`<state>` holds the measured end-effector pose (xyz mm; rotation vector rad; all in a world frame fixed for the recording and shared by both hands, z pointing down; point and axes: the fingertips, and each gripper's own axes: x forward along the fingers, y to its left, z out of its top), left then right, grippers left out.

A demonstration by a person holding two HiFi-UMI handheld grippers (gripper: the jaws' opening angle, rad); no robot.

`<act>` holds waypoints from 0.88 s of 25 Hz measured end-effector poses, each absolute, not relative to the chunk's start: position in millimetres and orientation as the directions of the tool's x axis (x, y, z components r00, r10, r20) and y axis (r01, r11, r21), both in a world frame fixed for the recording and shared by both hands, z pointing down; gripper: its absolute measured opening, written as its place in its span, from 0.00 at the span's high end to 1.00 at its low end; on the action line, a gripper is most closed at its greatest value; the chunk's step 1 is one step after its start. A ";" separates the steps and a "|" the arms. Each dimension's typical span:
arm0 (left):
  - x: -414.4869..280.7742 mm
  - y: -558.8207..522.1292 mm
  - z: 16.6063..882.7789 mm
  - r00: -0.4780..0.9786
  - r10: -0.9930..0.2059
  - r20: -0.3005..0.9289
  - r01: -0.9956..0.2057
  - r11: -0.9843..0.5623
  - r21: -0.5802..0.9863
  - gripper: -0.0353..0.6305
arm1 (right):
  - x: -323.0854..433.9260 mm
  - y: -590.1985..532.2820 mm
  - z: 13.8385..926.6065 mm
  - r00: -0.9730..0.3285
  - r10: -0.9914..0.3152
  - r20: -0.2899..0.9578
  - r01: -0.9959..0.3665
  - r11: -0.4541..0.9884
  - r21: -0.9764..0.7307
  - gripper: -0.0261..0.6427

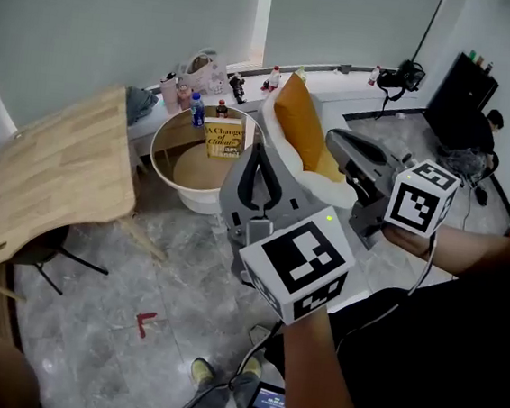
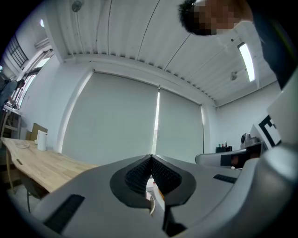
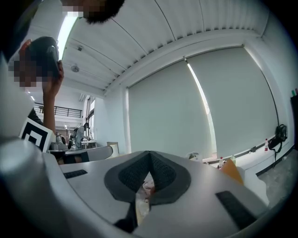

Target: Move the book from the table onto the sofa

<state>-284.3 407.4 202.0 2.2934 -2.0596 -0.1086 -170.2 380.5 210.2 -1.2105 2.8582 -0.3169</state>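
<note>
book (image 1: 224, 138) with a yellow cover stands upright on the round white desk (image 1: 161, 163), its front turned toward the head camera. it sits toward the far side of the brown top. just behind it stand a small bottle with a blue label (image 1: 197, 109) and a darker bottle with a red cap (image 1: 221, 109). the white sofa (image 1: 331, 190) is just to the right of the round desk, and an orange cushion (image 1: 298, 117) is propped upright against its back. neither tool touches the book. the left tongs (image 1: 260, 152) are held up in the air nearer the camera and point away toward the desk and sofa. in the left gripper view the left tongs' two ribbed pads are pressed together at the tips, with nothing pinched between them. the right tongs (image 1: 333, 141) are to the right, in front of the sofa, and point leftward in the head view. in the right gripper view they too are pressed together and hold nothing. each tool carries a cube with black and white square markers, and an arm reaches to each from the lower right. a wooden desk (image 1: 59, 169) fills the left side of the head view. a red mark (image 1: 144, 323) lies on the grey marbled floor (image 1: 122, 257) below.
</note>
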 end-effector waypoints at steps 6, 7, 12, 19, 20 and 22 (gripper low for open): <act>-286.0 413.9 208.8 0.079 -0.997 0.011 -0.993 -0.078 0.089 0.94 | -164.0 377.3 209.5 -0.708 -0.705 0.052 -0.696 0.682 -0.223 0.94; -285.6 415.1 208.7 0.073 -0.997 0.009 -0.994 -0.072 0.081 0.94 | -163.3 376.6 210.6 -0.711 -0.701 0.054 -0.693 0.685 -0.224 0.94; -281.7 413.0 205.5 0.050 -0.999 0.002 -0.997 -0.049 0.066 0.94 | -162.3 370.0 210.2 -0.731 -0.679 0.064 -0.677 0.712 -0.187 0.94; -283.6 410.0 198.7 -0.041 -0.999 -0.011 -0.994 0.040 0.105 0.94 | -151.1 359.0 211.5 -0.759 -0.645 0.089 -0.648 0.735 -0.198 0.94; -280.8 408.8 197.3 -0.051 -0.999 -0.008 -0.994 0.050 0.097 0.94 | -148.1 356.7 211.6 -0.767 -0.635 0.090 -0.638 0.739 -0.216 0.94; -277.1 408.7 196.8 -0.065 -0.998 -0.005 -0.995 0.064 0.076 0.94 | -143.6 356.0 214.9 -0.781 -0.617 0.093 -0.619 0.746 -0.245 0.94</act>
